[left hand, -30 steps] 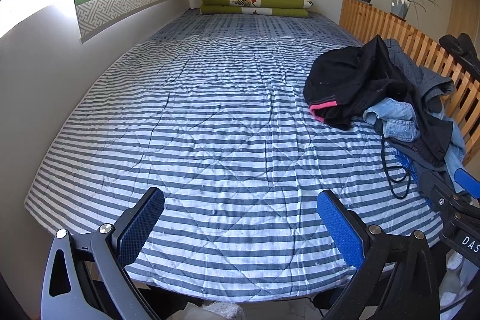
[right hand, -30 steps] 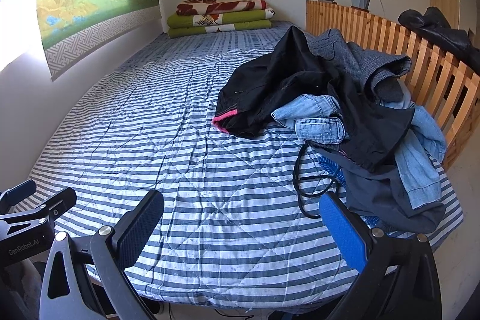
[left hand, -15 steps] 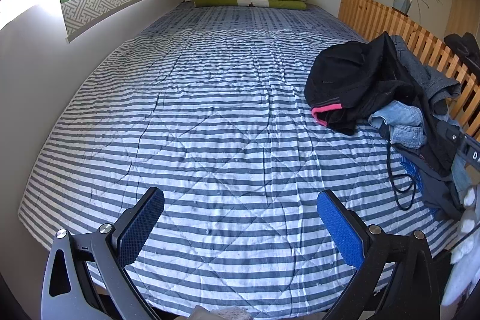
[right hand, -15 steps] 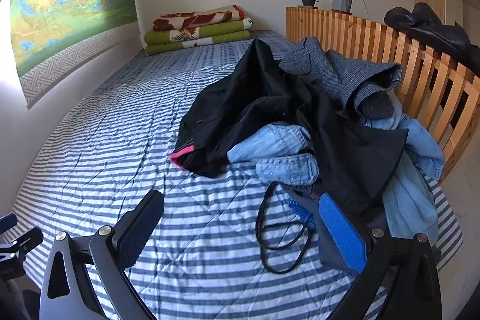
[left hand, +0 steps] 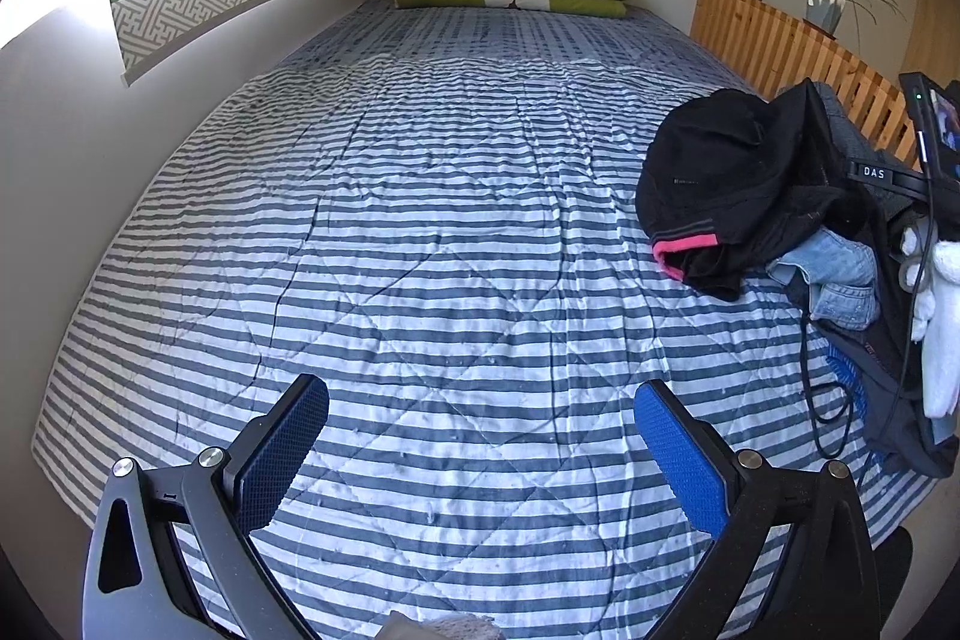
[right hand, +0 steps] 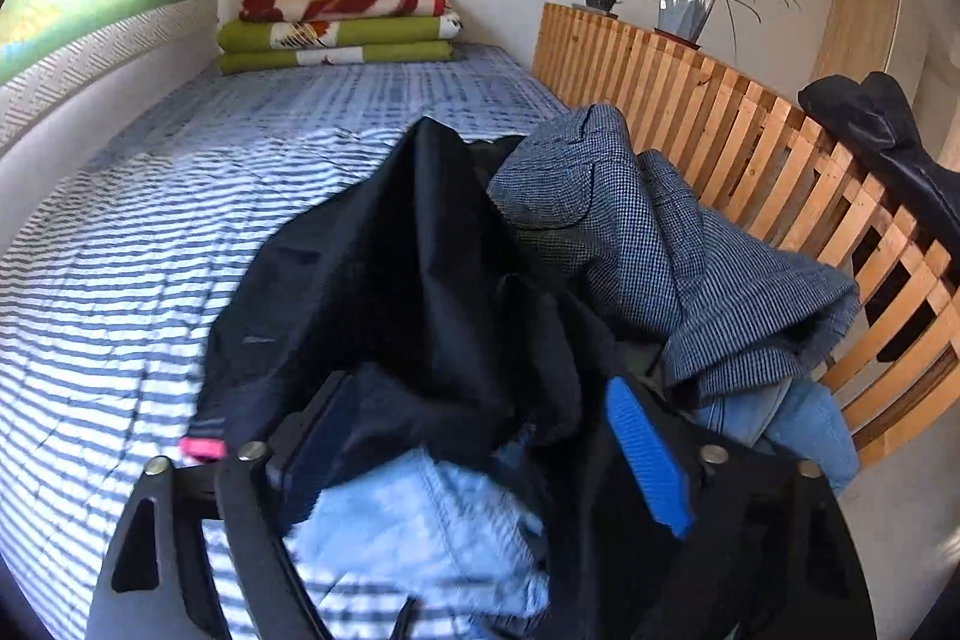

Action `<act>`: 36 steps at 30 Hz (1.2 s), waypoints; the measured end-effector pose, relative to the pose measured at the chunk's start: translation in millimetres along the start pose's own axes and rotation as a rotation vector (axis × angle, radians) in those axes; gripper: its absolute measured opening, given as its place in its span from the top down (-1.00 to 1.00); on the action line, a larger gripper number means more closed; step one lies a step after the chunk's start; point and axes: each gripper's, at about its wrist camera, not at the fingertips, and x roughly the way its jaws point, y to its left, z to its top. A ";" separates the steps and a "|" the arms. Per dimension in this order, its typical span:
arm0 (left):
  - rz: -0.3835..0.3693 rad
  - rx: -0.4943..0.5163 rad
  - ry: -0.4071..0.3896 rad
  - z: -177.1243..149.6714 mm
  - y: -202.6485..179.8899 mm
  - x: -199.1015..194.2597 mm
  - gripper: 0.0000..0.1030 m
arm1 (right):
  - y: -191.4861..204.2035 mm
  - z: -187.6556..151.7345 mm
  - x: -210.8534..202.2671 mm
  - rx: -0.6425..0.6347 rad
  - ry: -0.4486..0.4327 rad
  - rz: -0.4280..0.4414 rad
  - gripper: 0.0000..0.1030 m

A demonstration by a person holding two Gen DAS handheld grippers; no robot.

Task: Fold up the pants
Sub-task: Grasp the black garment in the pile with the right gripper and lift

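Right tongs (right hand: 480,445) have swung in over the clothes pile (right hand: 540,292), jaws just narrowing around black pants (right hand: 408,292), not visibly pinching; motion blur hides contact. Left tongs (left hand: 480,451) spread wide, nothing between, now farther over the striped bed (left hand: 420,220). Denim (right hand: 420,538) beneath is partly covered.

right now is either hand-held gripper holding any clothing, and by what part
No. The left hand-held gripper is open over bare bedspread; the right straddles the black garment, not gripping.
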 end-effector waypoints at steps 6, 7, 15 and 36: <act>0.043 -0.025 0.001 -2.0 19.8 7.2 -1.00 | 7.1 15.3 46.4 -0.004 0.083 -0.021 -0.39; 0.048 -0.027 0.002 -2.3 22.2 7.4 -1.00 | 8.4 16.5 50.0 -0.004 0.087 -0.017 -0.38; 0.057 -0.039 0.007 -8.5 33.2 4.5 -1.00 | 11.4 22.3 35.6 0.006 0.111 0.059 0.91; 0.108 -0.178 -0.079 -44.0 106.9 -60.1 -1.00 | 133.2 22.4 -205.0 -0.193 -0.166 0.422 0.93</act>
